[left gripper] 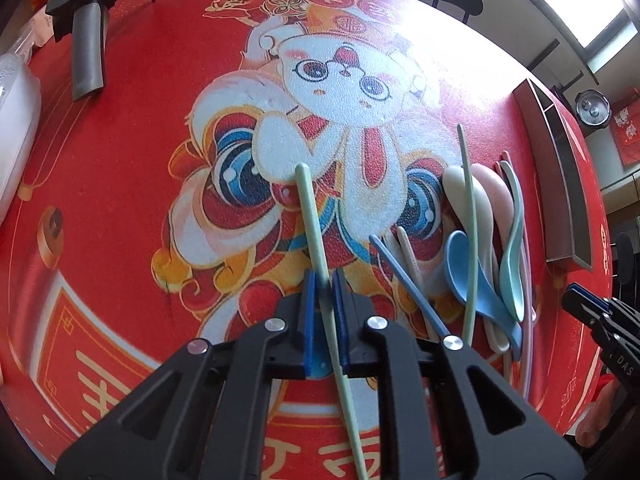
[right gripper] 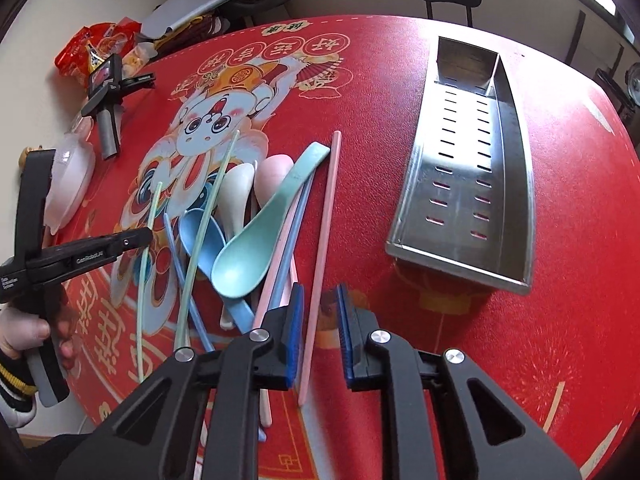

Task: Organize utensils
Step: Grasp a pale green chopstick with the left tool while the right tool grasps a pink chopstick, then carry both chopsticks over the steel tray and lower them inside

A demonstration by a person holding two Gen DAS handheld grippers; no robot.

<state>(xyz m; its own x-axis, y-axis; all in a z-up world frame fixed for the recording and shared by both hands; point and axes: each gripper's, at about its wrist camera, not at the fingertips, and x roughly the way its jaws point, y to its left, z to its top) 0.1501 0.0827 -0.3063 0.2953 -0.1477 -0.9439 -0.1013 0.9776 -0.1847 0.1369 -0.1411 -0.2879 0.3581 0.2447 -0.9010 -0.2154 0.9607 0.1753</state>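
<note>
— Which gripper is sitting closer to the work?

— The left gripper [left gripper: 324, 312] is pinching a pale green chopstick [left gripper: 316, 240] between nearly closed pads, the stick running lengthwise away from the camera, its far tip pointing toward the table's far edge. The right gripper [right gripper: 319, 334] is hovering with its pads parted and empty, a pink chopstick [right gripper: 322, 240] lying just inside its left pad.

— And the target?

— The steel tray [right gripper: 516, 184] is lying beyond the right gripper, toward the table's far right edge, long axis running near to far. The pile of spoons [right gripper: 240, 252] is sitting between the two grippers, so the held stick likely needs carrying rightward across it.
</note>
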